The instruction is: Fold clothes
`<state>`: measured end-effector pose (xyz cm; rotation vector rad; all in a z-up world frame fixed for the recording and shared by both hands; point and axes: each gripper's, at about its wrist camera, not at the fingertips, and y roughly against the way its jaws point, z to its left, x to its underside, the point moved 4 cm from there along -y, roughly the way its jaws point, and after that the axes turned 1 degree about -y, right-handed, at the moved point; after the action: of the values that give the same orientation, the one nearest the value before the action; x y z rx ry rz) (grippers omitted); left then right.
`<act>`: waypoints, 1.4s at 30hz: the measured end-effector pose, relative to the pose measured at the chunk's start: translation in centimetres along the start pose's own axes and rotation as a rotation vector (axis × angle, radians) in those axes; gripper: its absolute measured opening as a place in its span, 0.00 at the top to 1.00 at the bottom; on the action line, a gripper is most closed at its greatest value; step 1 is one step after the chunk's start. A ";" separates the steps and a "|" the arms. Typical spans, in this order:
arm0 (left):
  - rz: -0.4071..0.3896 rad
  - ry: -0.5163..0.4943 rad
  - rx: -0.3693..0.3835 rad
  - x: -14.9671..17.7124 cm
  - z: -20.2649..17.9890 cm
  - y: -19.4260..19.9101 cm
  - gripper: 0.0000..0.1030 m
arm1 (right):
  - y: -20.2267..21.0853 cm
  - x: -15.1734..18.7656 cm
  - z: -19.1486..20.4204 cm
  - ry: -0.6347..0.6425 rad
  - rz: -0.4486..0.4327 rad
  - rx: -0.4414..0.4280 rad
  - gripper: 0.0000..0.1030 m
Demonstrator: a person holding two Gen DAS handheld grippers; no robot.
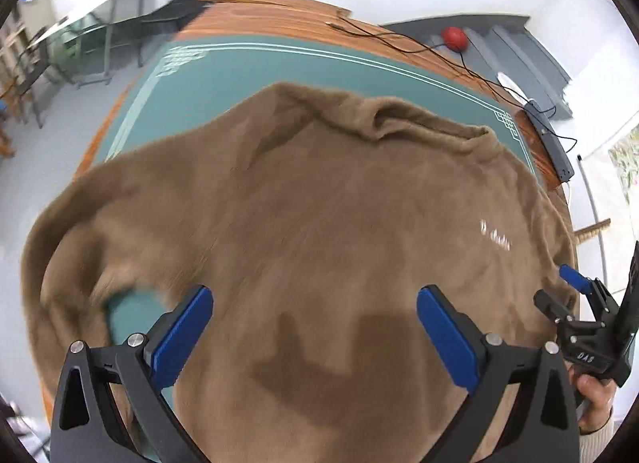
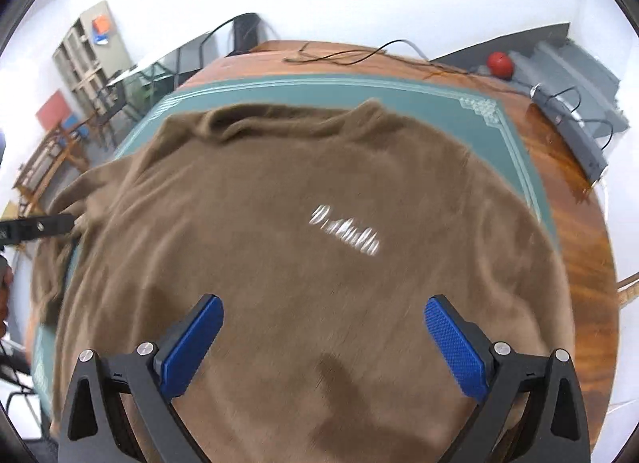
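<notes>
While the brown sweater (image 1: pixel 311 223) lies spread on the green mat (image 1: pixel 247 67) of the wooden table (image 2: pixel 575 231), the left gripper (image 1: pixel 315 339) and the right gripper (image 2: pixel 323 347) hover above it, both with jaws wide apart and holding nothing.

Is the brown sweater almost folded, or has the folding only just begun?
Only just begun. Done: the brown sweater lies spread front-up on the green mat, white lettering showing. In hand: nothing; the left gripper and right gripper hover over its lower part with jaws open and empty. Left: every fold. No fold shows yet, and the left sleeve spills over the table edge.
</notes>
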<state>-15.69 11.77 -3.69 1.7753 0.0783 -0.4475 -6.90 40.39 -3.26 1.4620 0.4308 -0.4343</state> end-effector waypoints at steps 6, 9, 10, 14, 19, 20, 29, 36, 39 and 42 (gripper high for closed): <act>0.097 -0.070 -0.013 -6.6 -2.2 -7.7 0.01 | -4.5 -4.2 -2.5 -0.059 0.031 0.064 0.00; 0.132 -0.070 -0.017 -9.4 -2.7 -11.5 0.01 | -7.1 -6.3 -3.1 -0.084 0.040 0.084 0.00; 0.133 -0.066 -0.019 -10.1 -2.7 -12.2 0.01 | -7.7 -6.8 -3.2 -0.089 0.047 0.090 0.00; 0.109 -0.029 0.040 -13.5 -3.0 -13.8 0.01 | -10.3 -8.0 -3.7 -0.065 0.077 0.128 0.00; 0.041 0.057 0.119 -17.8 -2.4 -14.6 0.01 | -12.8 -8.9 -4.6 -0.084 0.104 0.179 0.00; 0.033 0.086 0.143 -18.5 -1.9 -14.7 0.01 | -13.1 -9.2 -4.9 -0.099 0.102 0.187 0.00; -0.064 0.128 0.287 -21.2 0.8 -11.2 0.00 | -12.6 -9.8 -5.3 -0.116 0.061 0.226 0.00; 0.051 0.004 0.299 -17.4 -2.4 -14.0 0.00 | -14.0 -9.7 -3.1 -0.104 0.057 0.184 0.00; 0.031 -0.011 0.230 -17.5 -3.6 -15.8 0.01 | -15.2 -9.6 -2.9 -0.112 0.079 0.183 0.00; 0.004 -0.004 0.192 -19.0 -4.4 -16.4 0.00 | -15.1 -9.4 -3.0 -0.126 0.094 0.179 0.00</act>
<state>-36.76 23.66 -11.56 1.9624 0.0293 -0.4683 -22.92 42.63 -11.25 1.6100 0.2255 -0.4964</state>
